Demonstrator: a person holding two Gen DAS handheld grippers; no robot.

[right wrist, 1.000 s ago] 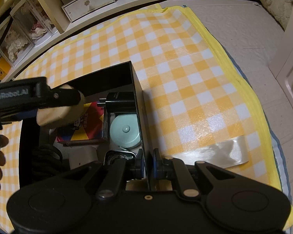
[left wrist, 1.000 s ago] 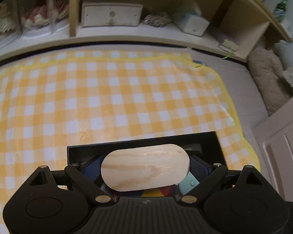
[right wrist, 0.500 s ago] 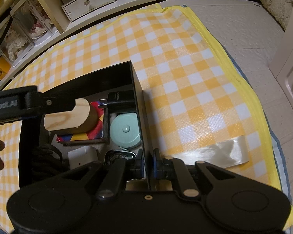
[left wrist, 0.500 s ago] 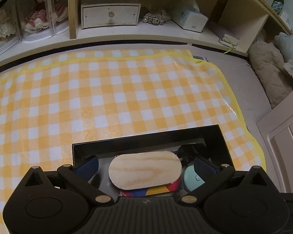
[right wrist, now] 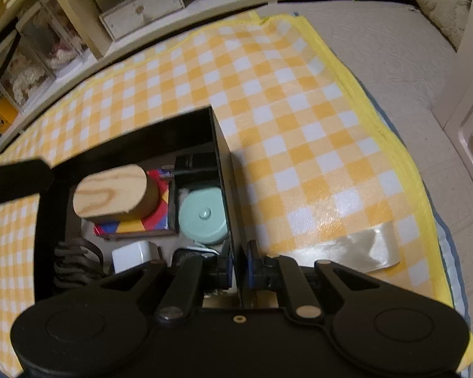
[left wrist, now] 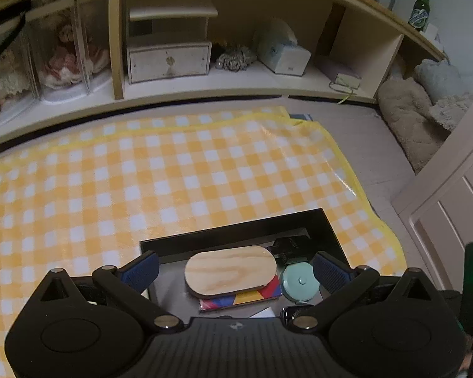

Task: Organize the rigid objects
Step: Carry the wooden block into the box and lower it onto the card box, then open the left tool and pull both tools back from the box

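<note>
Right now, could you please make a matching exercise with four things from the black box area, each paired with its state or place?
Things:
1. wooden block
2. mint tape measure
3. left gripper
4. right gripper

States:
A. clamped on the black box wall
B. open, holding nothing
C. lying on the colourful flat box
D. beside the right wall, inside

Pairs: 1-C, 2-D, 3-B, 4-A

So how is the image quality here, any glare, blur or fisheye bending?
Left wrist view: dim, straight shelf bowed into an arc, slight softness, a sheen on the checked mat. Right wrist view: brighter, glare on the clear tape patch, strong edge distortion; box contents like the wooden block stay readable.
</note>
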